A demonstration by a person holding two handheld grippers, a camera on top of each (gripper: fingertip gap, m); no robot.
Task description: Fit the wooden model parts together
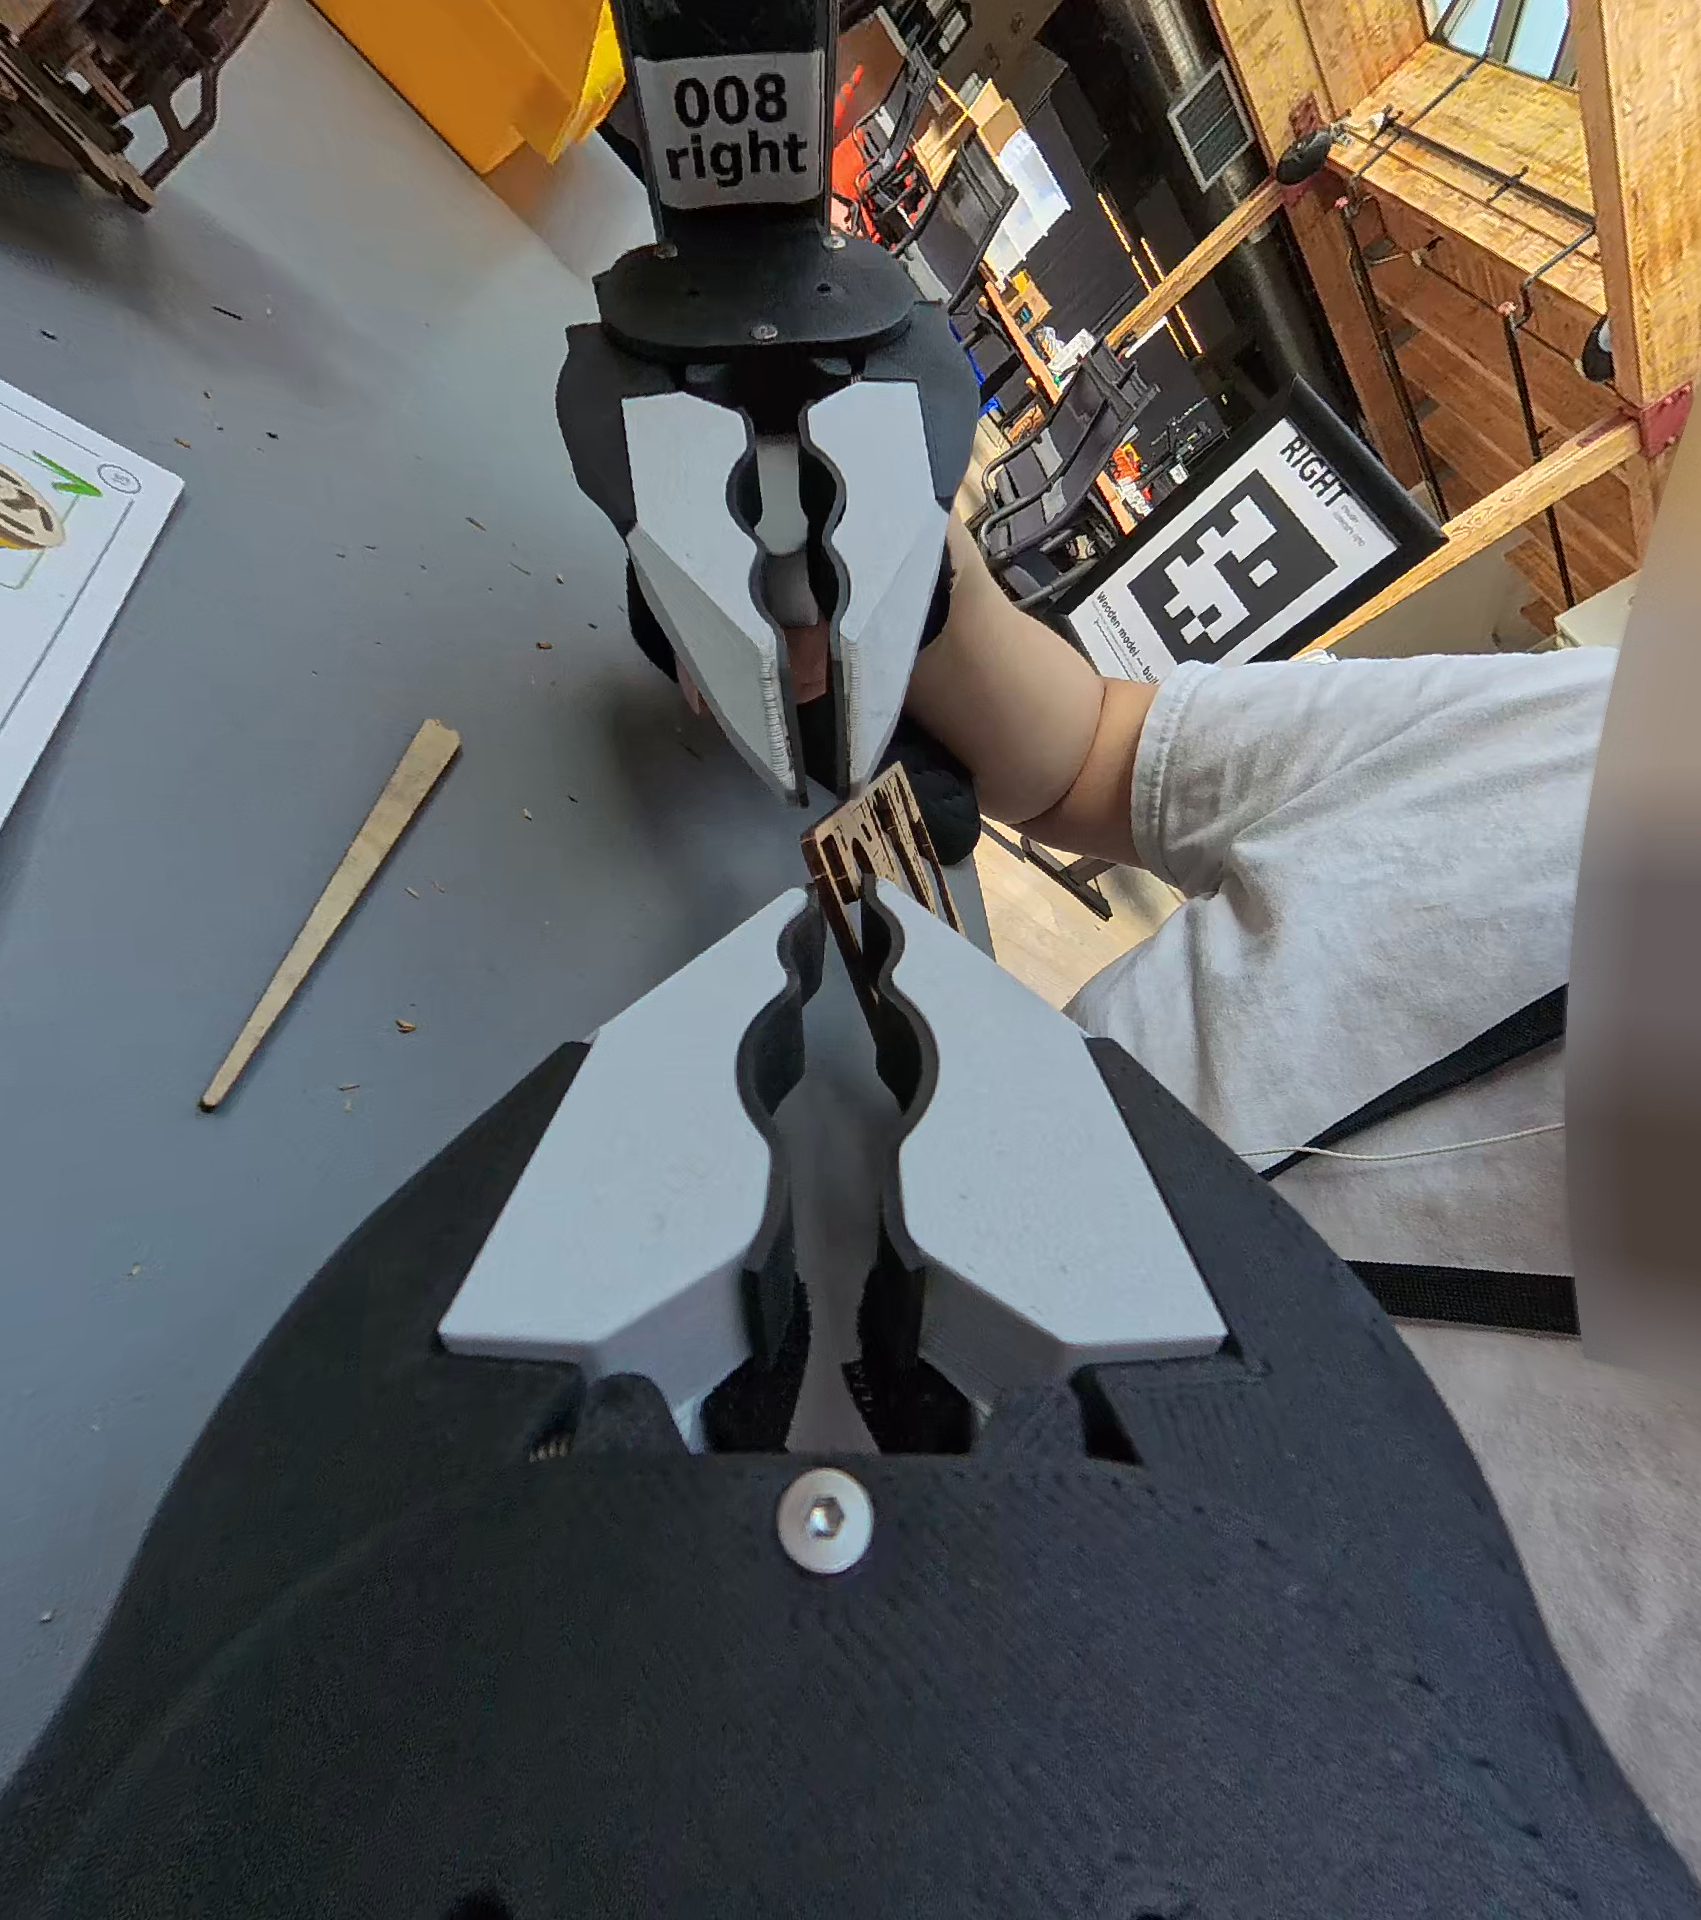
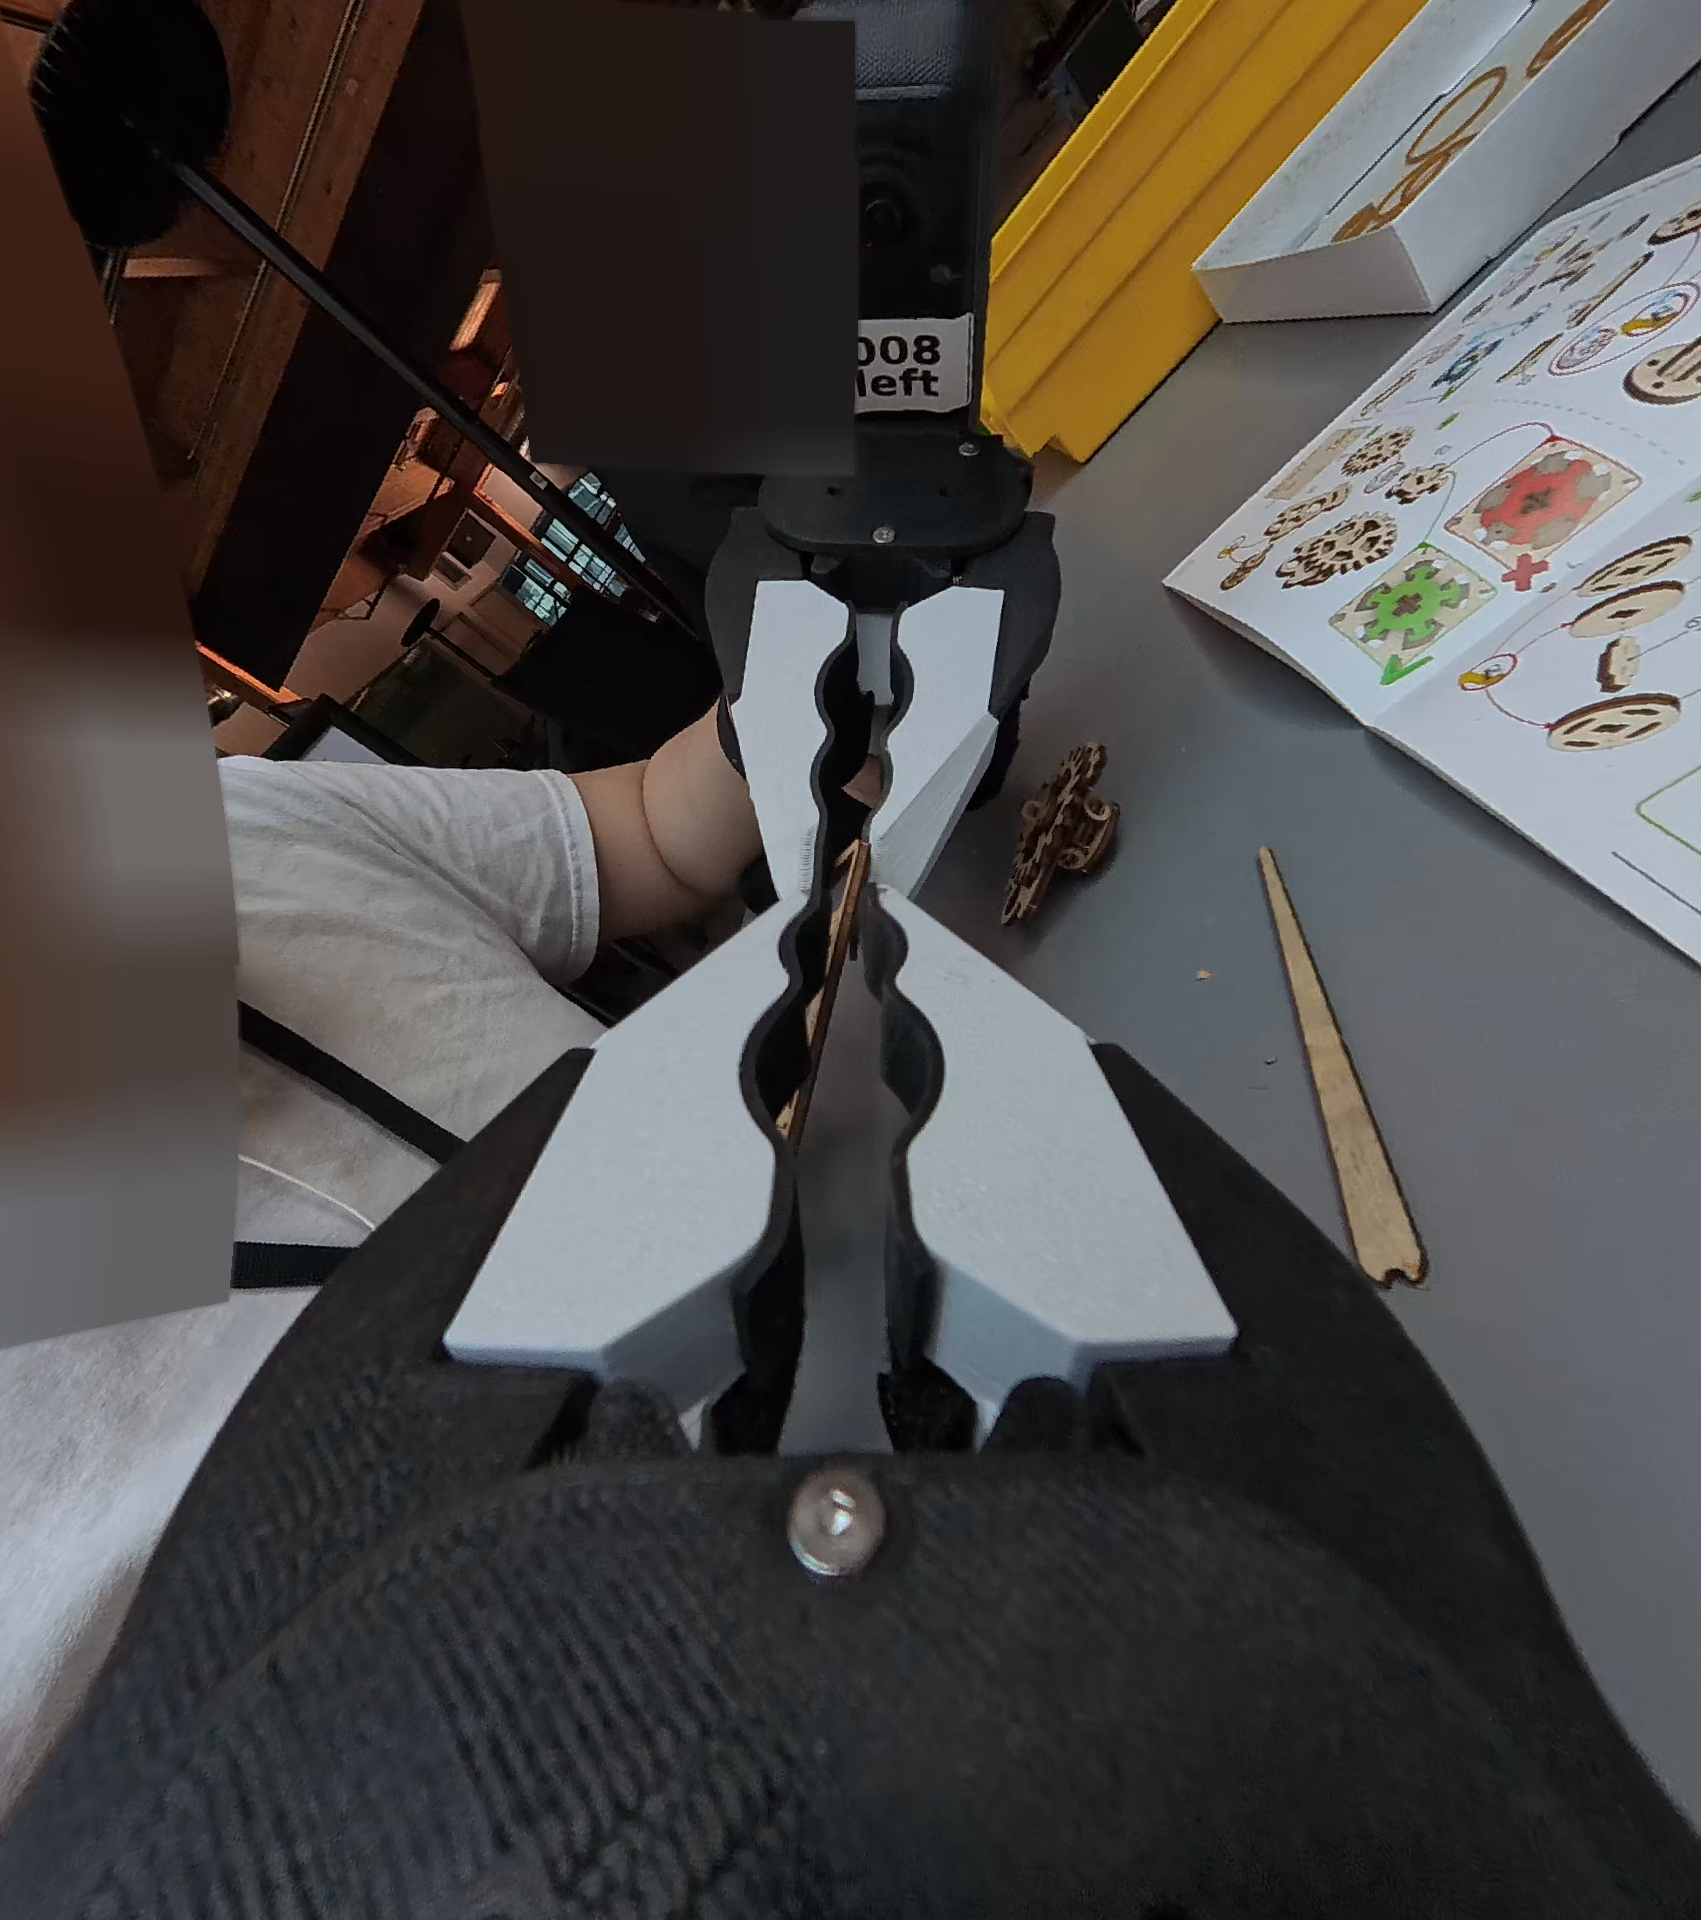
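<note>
The two grippers meet tip to tip above the near edge of the grey table point(image 1: 326, 644), where the tabletop gives way to the person's white shirt point(image 1: 1345, 831) and lap; the joint work hangs right at that edge, partly over it. On the table side there is open surface beside the tips; a loose tapered wooden stick point(image 1: 332, 914) lies apart from them, with small wood crumbs scattered about; farther off lies the printed instruction sheet point(image 2: 1552, 582), and beyond it a yellow bin point(image 2: 1085, 260) and a white box point(image 2: 1365, 239). A small wooden gear assembly point(image 2: 1059, 831) rests on the table just beside the left gripper's far finger, seen in the right wrist view.

The left gripper point(image 1: 841, 904) has its jaws nearly together and pinches a thin wooden plate point(image 1: 877, 842) on edge; the plate is flat laser-cut plywood, pale on its face, dark-burnt along its edges, pierced with small cut-outs and notches. The right gripper point(image 2: 835, 914) also holds this plate between near-closed jaws from the opposite side; in its own view the plate runs slantwise down the gap between the fingers. In the left wrist view the right gripper's tips sit touching or just above the plate's upper edge; which, I cannot tell.
</note>
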